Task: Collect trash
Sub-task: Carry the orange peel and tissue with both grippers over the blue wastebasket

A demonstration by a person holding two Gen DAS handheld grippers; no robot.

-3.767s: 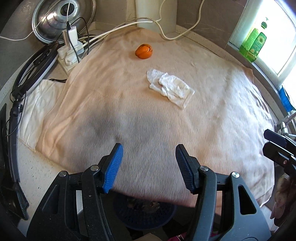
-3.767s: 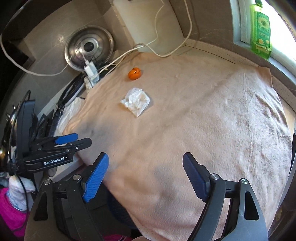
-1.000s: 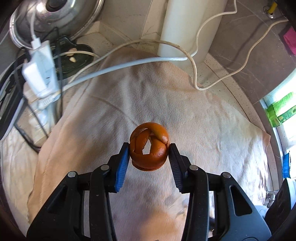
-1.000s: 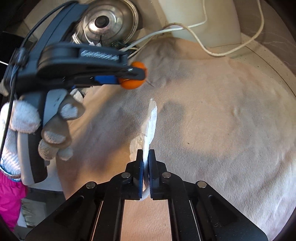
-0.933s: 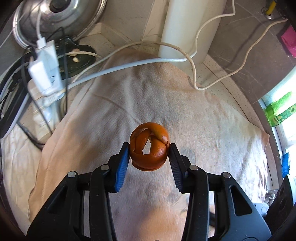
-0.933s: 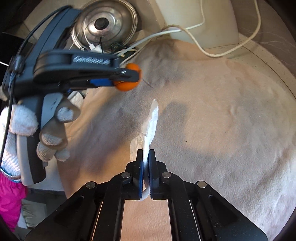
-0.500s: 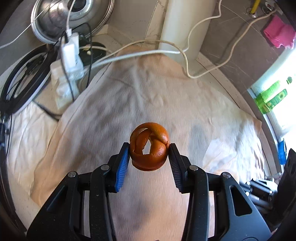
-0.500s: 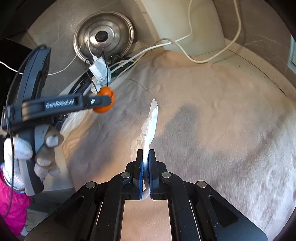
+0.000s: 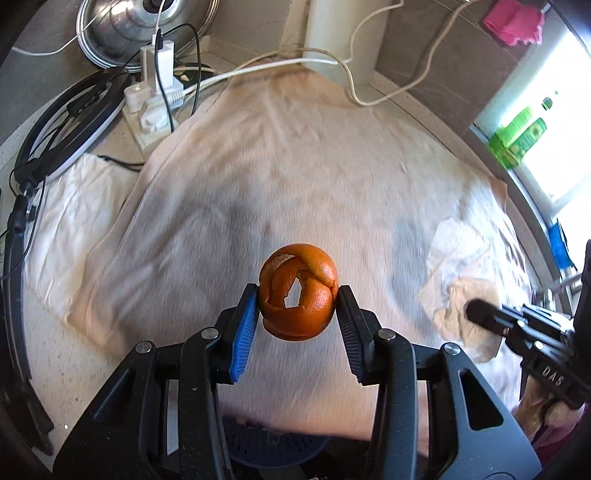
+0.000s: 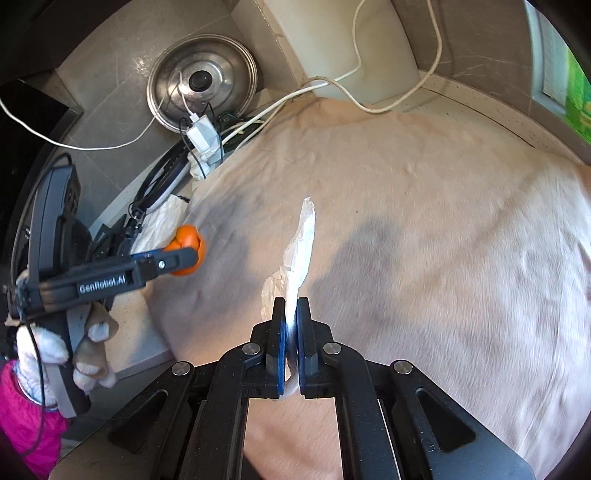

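Note:
My left gripper (image 9: 297, 295) is shut on a curled orange peel (image 9: 297, 291) and holds it in the air above the beige cloth (image 9: 295, 177). The peel also shows in the right wrist view (image 10: 187, 248), at the tip of the left gripper (image 10: 184, 254). My right gripper (image 10: 291, 314) is shut on a crumpled white paper tissue (image 10: 301, 243), held upright above the cloth (image 10: 424, 229). In the left wrist view the tissue (image 9: 452, 266) hangs at the right from the right gripper (image 9: 476, 314).
A steel pot lid (image 9: 122, 29), a power strip with plugs and cables (image 9: 155, 88) and a black ring light (image 9: 62, 129) lie at the back left. A green bottle (image 9: 517, 136) stands on the windowsill. A blue bin (image 9: 273, 446) sits below the counter edge.
Both grippers have pulled back toward the near edge of the counter, each still holding its piece. The peel and tissue left the cloth earlier.

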